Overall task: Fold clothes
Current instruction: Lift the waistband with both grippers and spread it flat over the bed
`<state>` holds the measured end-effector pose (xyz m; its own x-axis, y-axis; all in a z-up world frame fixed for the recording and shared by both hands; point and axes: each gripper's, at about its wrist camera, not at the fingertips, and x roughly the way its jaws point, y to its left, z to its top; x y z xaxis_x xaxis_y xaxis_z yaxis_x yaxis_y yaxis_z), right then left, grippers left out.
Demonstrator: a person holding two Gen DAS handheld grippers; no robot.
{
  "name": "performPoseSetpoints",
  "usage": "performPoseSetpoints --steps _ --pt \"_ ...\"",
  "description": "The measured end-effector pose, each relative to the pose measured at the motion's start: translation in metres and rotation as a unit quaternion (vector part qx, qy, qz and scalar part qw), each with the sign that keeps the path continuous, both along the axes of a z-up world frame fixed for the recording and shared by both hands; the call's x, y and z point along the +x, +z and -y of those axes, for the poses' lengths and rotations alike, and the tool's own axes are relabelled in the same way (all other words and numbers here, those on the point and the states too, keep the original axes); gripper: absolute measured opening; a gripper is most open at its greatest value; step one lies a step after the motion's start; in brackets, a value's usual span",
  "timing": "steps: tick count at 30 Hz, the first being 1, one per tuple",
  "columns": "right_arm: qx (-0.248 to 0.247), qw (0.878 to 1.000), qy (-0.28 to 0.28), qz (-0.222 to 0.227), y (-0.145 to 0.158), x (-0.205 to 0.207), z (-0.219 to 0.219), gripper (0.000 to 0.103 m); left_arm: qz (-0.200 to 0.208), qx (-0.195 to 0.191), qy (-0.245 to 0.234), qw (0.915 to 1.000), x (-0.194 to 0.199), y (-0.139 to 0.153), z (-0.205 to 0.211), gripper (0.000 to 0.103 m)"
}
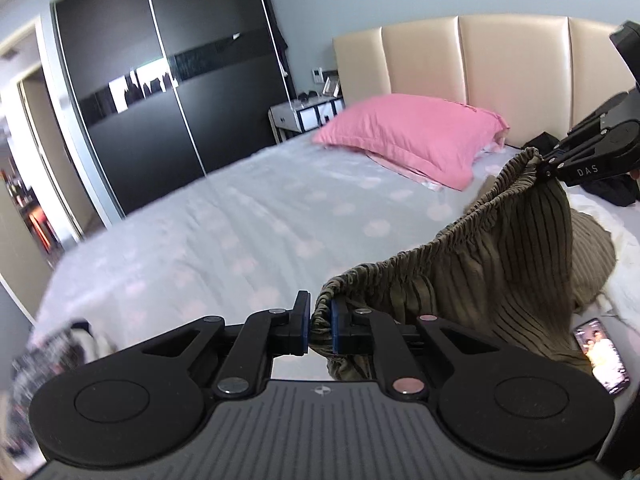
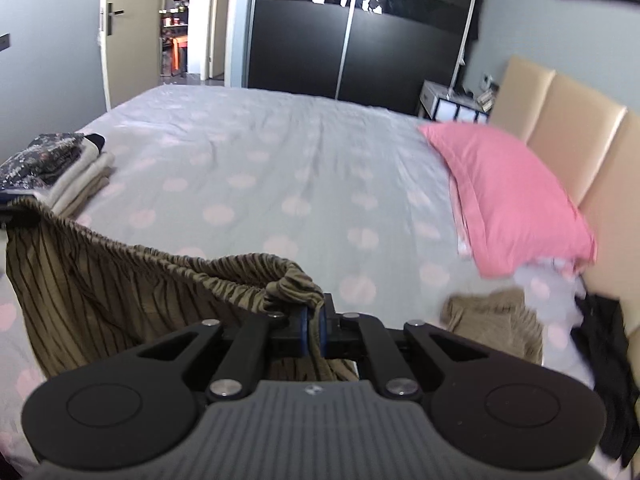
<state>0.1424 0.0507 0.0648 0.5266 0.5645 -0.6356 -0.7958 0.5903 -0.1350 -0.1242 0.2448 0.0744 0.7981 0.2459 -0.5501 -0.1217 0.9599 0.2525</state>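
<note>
Hanging between both clenched tongs (image 1: 320,330) (image 2: 314,330) — ribbed olive garment (image 1: 500,248) (image 2: 100,300), elastic waistband stretched.

A pink pillow (image 2: 516,200) lies on the bed (image 2: 260,168) by its headboard (image 1: 472,64); a phone (image 1: 602,356) rests on the bed's near edge.

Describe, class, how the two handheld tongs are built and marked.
Both the left tongs and right tongs are matte black, with blue-edged pads, linkage bars joined by silver rivets, two round discs and a ribbed grey body. White letters DAS mark the right tongs' side.
</note>
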Motion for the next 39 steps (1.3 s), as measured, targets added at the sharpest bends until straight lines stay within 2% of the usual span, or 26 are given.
performPoseSetpoints --steps 4,8,12,16,18,20,23,27,31,35,39 --pt "-0.003 1.0 0.014 0.016 0.018 0.008 -0.028 0.006 0.012 0.026 0.013 0.9995 0.017 0.029 -0.019 0.007" --pt "0.009 0.997 0.019 0.071 0.045 0.012 -0.057 0.005 0.035 0.085 0.024 0.9954 0.031 0.06 -0.03 0.006" --pt "0.056 0.99 0.01 0.127 0.085 0.01 -0.07 0.005 0.082 0.141 0.034 0.986 0.037 0.097 -0.034 0.005" --pt "0.099 0.978 0.019 0.184 0.121 -0.005 -0.067 0.005 0.145 0.175 0.028 0.9734 0.023 0.129 -0.03 0.005" --pt "0.093 0.976 0.038 0.194 0.125 -0.012 -0.064 0.005 0.137 0.202 0.009 0.9697 0.012 0.128 -0.025 0.005" --pt "0.077 0.978 0.058 0.187 0.115 -0.016 -0.061 0.005 0.109 0.211 -0.009 0.9713 0.006 0.11 -0.024 0.005" --pt "0.042 0.982 0.092 0.161 0.079 -0.023 -0.057 0.005 0.056 0.214 -0.031 0.9748 -0.003 0.066 -0.022 0.005" --pt "-0.012 0.985 0.136 0.106 0.005 -0.038 -0.048 0.005 -0.03 0.198 -0.065 0.9776 -0.022 -0.016 -0.013 0.005" --pt "-0.061 0.985 0.159 0.029 -0.078 -0.055 -0.032 0.005 -0.107 0.151 -0.089 0.9787 -0.045 -0.104 -0.002 0.005" --pt "-0.101 0.978 0.178 -0.036 -0.148 -0.078 -0.011 0.005 -0.165 0.104 -0.111 0.9745 -0.072 -0.173 0.008 0.005" --pt "-0.155 0.966 0.2 -0.06 -0.19 -0.097 0.001 0.004 -0.204 0.091 -0.139 0.9649 -0.087 -0.211 0.021 0.005"
